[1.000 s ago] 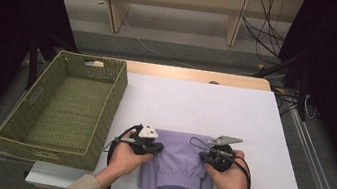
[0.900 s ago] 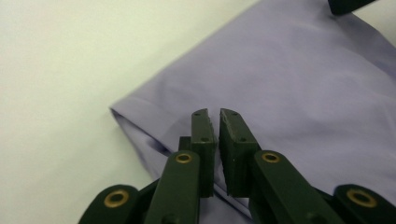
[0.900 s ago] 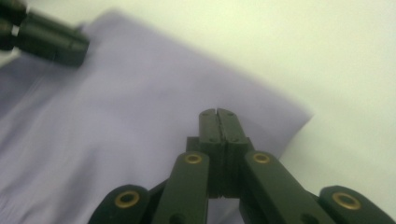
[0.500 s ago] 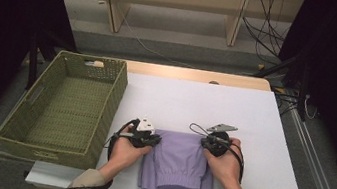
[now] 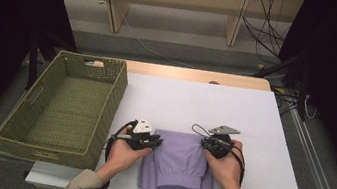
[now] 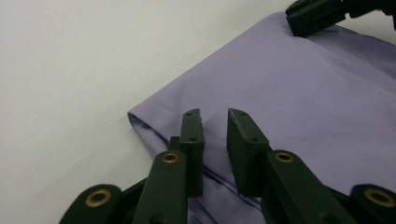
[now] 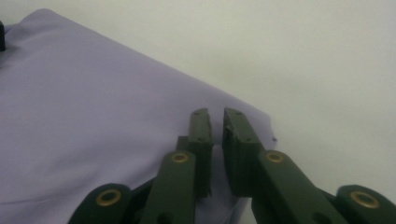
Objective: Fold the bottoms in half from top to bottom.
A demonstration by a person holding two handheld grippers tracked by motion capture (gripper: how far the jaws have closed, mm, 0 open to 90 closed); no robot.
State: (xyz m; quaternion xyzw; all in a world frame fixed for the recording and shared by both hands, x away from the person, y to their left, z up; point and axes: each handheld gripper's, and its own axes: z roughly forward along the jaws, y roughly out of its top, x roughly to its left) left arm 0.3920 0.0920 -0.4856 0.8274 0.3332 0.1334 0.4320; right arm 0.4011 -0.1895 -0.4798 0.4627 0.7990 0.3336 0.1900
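While both forearms come in from the bottom edge of the high view, each hand grips one tool w/ palms turned inward, so the two face each other across the folded purple garment [image 5: 177, 164]. Left gripper [image 5: 153, 142] sits at the cloth's far-left corner, tips pointing toward the middle; right gripper [image 5: 207, 143] sits at the far-right corner, tips likewise inward. Wrists low, near the tabletop, sleeves at the table's near edge.

Left gripper view: jaws stand a narrow gap apart, having just been opening, tips over the fabric near its folded corner [image 6: 140, 116]; no cloth pinched betw. them. Right gripper view: same, jaws a slim gap apart, just been opening, hovering on the fabric close to its corner [image 7: 261, 116], nothing clamped.

Garment lies flat on the white table [image 5: 271, 140], near the front edge, approx. centre, elastic waistband toward the person.

Count: 2 grippers, 2 hands, 1 garment, 1 green woven basket [image 5: 26, 119] on the table's left side, well apart from the cloth.
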